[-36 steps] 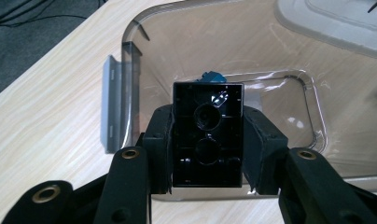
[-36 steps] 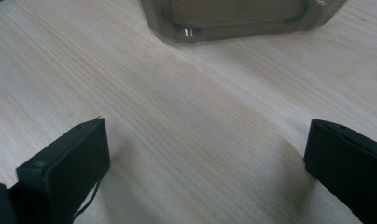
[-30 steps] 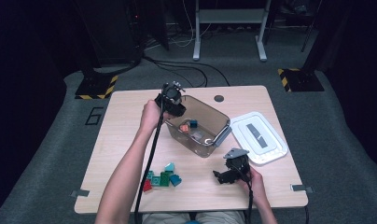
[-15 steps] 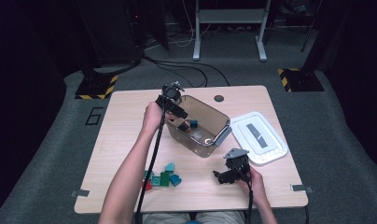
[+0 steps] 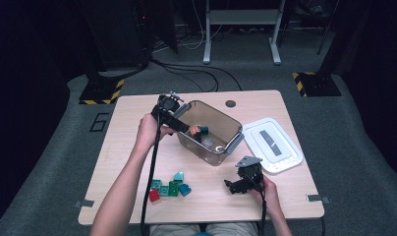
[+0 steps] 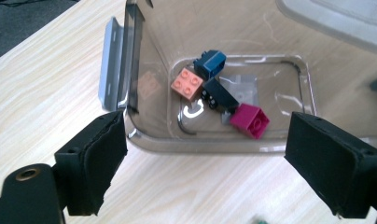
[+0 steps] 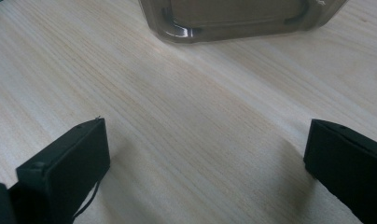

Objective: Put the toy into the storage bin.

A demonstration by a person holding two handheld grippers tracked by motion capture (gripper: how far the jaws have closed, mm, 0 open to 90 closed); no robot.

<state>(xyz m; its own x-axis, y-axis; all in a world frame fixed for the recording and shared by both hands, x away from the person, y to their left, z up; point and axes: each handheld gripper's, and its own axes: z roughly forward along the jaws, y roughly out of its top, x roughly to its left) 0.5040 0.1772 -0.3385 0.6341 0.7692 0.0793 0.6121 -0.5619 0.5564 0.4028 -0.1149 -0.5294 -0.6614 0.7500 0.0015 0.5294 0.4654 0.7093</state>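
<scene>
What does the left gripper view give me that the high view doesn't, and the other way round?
Left gripper view adds: a black brick and a magenta brick on the floor of the clear bin. High view adds: the loose bricks on the table's near side, the white lid right of the bin, and the right gripper. Both share: the bin, its peach brick and blue brick, and the wooden table.

Four toy bricks, pink (image 6: 187, 84), magenta (image 6: 250, 120), blue (image 6: 211, 63) and black (image 6: 219, 94), lie clustered inside the clear bin (image 6: 130, 70)
</scene>
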